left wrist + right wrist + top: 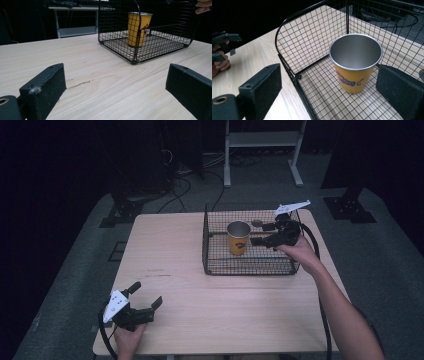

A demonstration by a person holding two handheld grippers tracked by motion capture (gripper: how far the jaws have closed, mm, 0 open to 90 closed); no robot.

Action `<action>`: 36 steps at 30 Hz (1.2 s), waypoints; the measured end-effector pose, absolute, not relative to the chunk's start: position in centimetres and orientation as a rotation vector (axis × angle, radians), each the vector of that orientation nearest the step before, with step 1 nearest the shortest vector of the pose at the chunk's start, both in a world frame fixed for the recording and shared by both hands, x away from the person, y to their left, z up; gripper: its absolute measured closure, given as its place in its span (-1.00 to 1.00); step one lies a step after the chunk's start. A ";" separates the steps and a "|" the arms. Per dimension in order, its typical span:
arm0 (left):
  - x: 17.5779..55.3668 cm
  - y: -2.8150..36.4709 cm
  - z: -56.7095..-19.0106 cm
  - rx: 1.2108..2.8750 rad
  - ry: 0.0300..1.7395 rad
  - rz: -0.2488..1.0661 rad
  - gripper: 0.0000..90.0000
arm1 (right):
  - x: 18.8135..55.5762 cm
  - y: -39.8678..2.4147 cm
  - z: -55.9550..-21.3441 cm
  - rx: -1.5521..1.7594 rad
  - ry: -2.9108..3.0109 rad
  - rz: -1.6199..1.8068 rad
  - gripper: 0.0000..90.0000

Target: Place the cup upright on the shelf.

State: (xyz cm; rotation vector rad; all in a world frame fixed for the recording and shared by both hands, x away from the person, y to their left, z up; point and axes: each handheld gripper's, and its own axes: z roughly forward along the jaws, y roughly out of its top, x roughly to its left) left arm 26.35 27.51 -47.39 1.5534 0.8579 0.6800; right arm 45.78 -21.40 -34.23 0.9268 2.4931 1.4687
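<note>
Yellow cup (238, 238) upright in wire basket (215, 262) on bench (175, 285). Right tool (262, 233) spread wide beside cup, apart. Left tool (148, 294) spread wide, empty, over near bench edge.

Your cup (353, 65) was yellow-orange, small printed logo, bare silver metal inside and at rim. Basket (215, 265) was black wire grid. Table (170, 270) was pale wood grain. Your gripper jaws were black, top plates white-grey.
</note>
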 end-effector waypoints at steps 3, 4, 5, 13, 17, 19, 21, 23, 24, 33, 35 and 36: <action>26.3 27.5 -47.4 1.556 0.857 0.681 -0.95 | 45.4 -21.6 -34.3 0.924 2.503 1.461 -0.87; 26.3 27.5 -47.4 1.557 0.857 0.681 -0.95 | 45.2 -21.6 -34.3 0.924 2.505 1.457 -0.87; 26.3 27.5 -47.4 1.557 0.857 0.681 -0.95 | 45.0 -21.7 -34.4 0.920 2.498 1.465 -0.87; 26.3 27.5 -47.4 1.557 0.857 0.682 -0.95 | 43.8 -22.0 -34.6 0.903 2.525 1.462 -0.87; 26.3 27.5 -47.4 1.557 0.858 0.682 -0.95 | 43.2 -22.2 -34.9 0.897 2.523 1.469 -0.87; 26.3 27.5 -47.4 1.557 0.857 0.683 -0.95 | 42.9 -22.4 -35.1 0.896 2.528 1.471 -0.87; 26.3 27.5 -47.4 1.557 0.858 0.683 -0.95 | 42.6 -22.5 -35.2 0.892 2.535 1.468 -0.87; 26.3 27.5 -47.4 1.557 0.858 0.683 -0.95 | 42.2 -22.6 -35.4 0.886 2.536 1.471 -0.87; 26.3 27.5 -47.4 1.557 0.858 0.683 -0.95 | 42.0 -22.7 -35.4 0.886 2.533 1.471 -0.87; 26.3 27.5 -47.4 1.556 0.860 0.683 -0.95 | 40.9 -23.3 -36.0 0.879 2.533 1.481 -0.87; 26.3 27.5 -47.4 1.556 0.859 0.684 -0.95 | 40.6 -23.4 -36.2 0.882 2.534 1.483 -0.87; 26.3 27.5 -47.4 1.556 0.859 0.683 -0.95 | 40.5 -23.5 -36.3 0.884 2.538 1.480 -0.87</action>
